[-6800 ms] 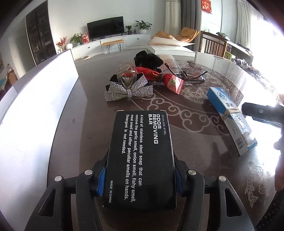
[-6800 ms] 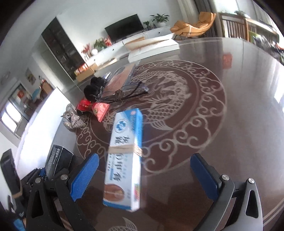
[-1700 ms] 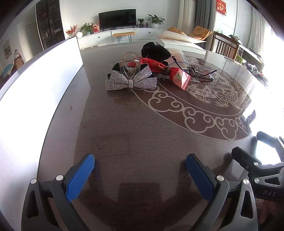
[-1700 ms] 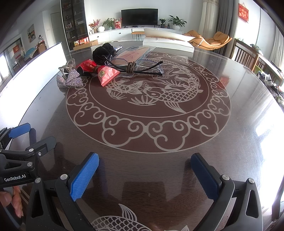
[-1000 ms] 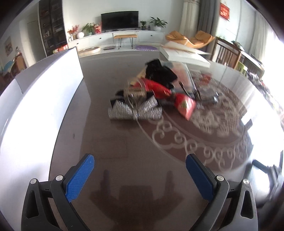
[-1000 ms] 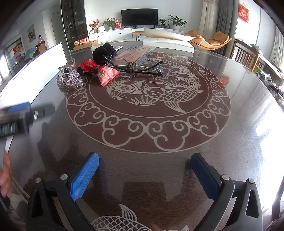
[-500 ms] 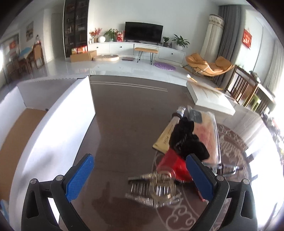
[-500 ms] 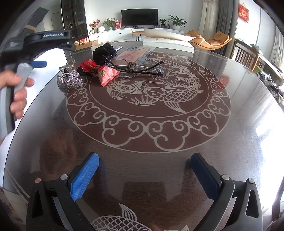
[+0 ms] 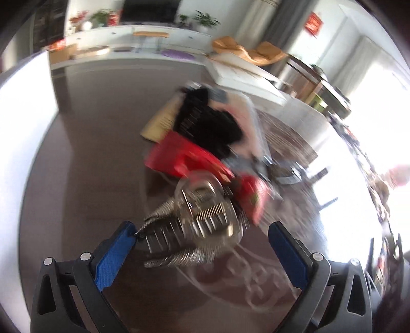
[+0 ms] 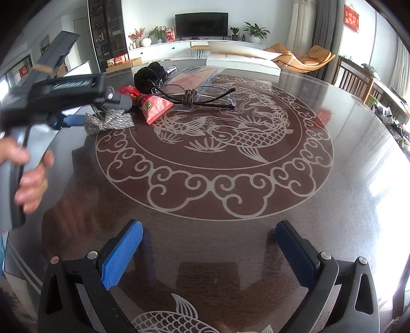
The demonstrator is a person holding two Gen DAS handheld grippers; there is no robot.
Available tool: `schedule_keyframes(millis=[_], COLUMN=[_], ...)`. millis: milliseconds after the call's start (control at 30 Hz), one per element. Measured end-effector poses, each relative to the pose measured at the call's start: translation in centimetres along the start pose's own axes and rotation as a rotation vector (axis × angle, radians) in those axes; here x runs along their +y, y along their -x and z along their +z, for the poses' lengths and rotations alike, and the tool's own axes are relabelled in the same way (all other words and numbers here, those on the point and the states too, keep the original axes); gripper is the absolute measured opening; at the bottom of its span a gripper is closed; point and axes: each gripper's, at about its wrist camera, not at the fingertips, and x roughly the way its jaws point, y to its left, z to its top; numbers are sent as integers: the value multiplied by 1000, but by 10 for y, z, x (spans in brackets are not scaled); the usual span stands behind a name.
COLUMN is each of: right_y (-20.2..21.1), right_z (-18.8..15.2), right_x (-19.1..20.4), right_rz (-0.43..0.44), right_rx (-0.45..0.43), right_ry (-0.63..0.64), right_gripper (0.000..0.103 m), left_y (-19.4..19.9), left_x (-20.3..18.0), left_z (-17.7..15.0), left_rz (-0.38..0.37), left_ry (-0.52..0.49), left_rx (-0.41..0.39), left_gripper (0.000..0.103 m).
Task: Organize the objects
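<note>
Your left claw (image 9: 202,238) is wide open and empty around the glittery bow (image 9: 191,230), which lies on the surface (image 10: 205,192) against the red packets (image 9: 184,156). Closing now may snag them. Your right claw (image 10: 208,246) hangs open, empty.

Apparently a home living room: television (image 10: 201,24), orange lounge chair (image 10: 305,59), dining table (image 10: 333,205).

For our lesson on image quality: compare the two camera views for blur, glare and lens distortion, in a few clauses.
Left wrist view: heavy motion blur smears the silver bow and red packet; window light washes out the right side. Right wrist view: sharp on the table pattern and glasses, only the left gripper blurred; glare on the right table edge. Both views bend straight lines, fisheye style.
</note>
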Motion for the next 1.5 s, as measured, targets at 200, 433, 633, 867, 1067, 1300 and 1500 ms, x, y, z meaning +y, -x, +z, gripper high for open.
schedule_keyframes(millis=[200, 433, 633, 867, 1067, 1300, 1500], right_y=[0, 0, 0, 1, 1, 1, 0], right_z=[0, 0, 0, 0, 0, 0, 0], right_x=[0, 0, 0, 0, 0, 0, 1], right_rz=[0, 0, 0, -1, -1, 0, -1], right_rx=[0, 0, 0, 0, 0, 0, 0], right_ry=[-1, -1, -1, -1, -2, -2, -3], right_gripper=[103, 103, 103, 103, 103, 103, 103], left_y=[38, 29, -10, 9, 46, 44, 45], left_x=[-26, -41, -33, -33, -15, -15, -5], left_z=[-47, -31, -12, -38, -87, -104, -103], left_rz=[-58, 139, 171, 163, 236, 321, 283], left_ry=[-85, -242, -172, -161, -99, -209, -173], left_rx=[-5, -52, -34, -91, -91, -78, -58], left_gripper=[103, 103, 101, 53, 55, 97, 103])
